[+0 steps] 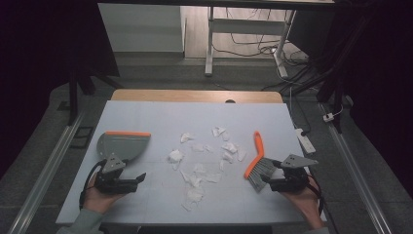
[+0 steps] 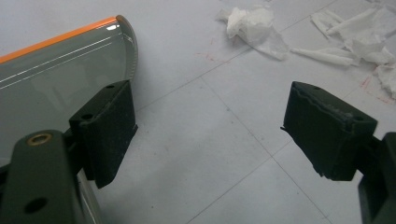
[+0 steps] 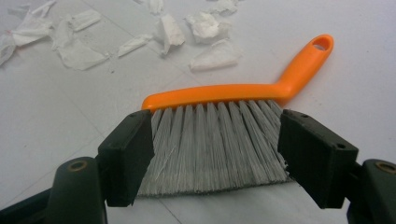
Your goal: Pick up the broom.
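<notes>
Desk (image 1: 146,109): white top over a wooden far edge (image 1: 195,95), standing on grey carpet floor (image 1: 44,126). Beyond the desk: white table frame (image 1: 210,44), loose black cables (image 1: 253,46) on the floor, pale cabinet panel (image 1: 141,27). Right of the desk: white power strip (image 1: 306,139), metal rail (image 1: 358,180). Left of the desk: second rail (image 1: 46,170). Room edges dark; light falls on the desk.

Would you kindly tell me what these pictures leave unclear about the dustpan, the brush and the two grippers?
- Dustpan: its handle is hidden under the left gripper in the high view, and cut off by the frame edge in the left gripper view.
- Brush: in the right gripper view the right gripper flanks the bristles; whether its pads touch them is unclear.
- Paper scraps: too small to count.
</notes>
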Demonstrator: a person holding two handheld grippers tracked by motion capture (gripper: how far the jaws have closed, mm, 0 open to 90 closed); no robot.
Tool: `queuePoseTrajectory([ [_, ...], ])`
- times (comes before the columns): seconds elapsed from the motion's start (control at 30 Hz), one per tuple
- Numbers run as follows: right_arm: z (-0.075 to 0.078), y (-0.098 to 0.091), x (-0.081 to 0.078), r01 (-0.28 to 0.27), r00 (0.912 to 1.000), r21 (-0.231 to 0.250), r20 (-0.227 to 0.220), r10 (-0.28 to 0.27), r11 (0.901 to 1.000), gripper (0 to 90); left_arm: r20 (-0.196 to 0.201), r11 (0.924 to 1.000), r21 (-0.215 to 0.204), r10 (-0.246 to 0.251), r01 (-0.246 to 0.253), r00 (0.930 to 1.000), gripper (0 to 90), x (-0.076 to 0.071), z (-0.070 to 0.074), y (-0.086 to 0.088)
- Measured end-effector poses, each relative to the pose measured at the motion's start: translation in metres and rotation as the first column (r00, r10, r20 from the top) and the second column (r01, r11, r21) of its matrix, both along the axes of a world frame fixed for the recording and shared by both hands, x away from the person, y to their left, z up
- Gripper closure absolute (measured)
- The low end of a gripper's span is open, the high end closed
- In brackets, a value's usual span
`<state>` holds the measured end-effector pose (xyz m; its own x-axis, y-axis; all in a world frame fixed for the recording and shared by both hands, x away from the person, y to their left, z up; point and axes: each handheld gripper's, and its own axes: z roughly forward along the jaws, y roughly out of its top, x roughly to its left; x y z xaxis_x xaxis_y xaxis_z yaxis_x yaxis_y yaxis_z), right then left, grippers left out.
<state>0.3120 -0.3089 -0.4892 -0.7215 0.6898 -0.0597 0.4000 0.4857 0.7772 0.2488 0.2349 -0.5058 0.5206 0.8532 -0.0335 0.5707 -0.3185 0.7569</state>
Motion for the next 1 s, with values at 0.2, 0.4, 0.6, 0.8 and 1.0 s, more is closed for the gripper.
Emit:
queuePoseTrajectory([
  [0.2,0.000,0.000,-0.002,0.000,1.0000,-0.015,0.006,0.000,0.9999,27.3,0.001,1.0000,0.007,-0.006,0.006,1.0000,17.9,-0.001,0.001,-0.002],
  [0.4,-0.001,0.003,-0.002,-0.006,1.0000,-0.031,-0.002,0.006,0.9995,28.3,-0.004,1.0000,0.008,-0.002,0.002,1.0000,17.9,0.000,0.001,-0.002],
  [0.6,-0.001,0.007,-0.001,0.007,0.9995,-0.045,-0.030,-0.008,0.9990,28.4,-0.010,0.9998,0.021,0.002,-0.002,1.0000,17.9,0.001,0.001,-0.003],
  [0.8,0.012,0.016,0.003,0.050,0.9977,-0.067,-0.043,-0.053,0.9965,29.8,-0.009,0.9996,0.026,-0.009,0.010,0.9999,17.9,0.002,0.001,-0.006],
  [1.0,0.031,0.028,0.024,0.093,0.9901,-0.119,-0.094,-0.104,0.9886,30.7,-0.009,0.9996,0.024,-0.011,0.011,0.9999,17.9,0.001,0.001,-0.006],
])
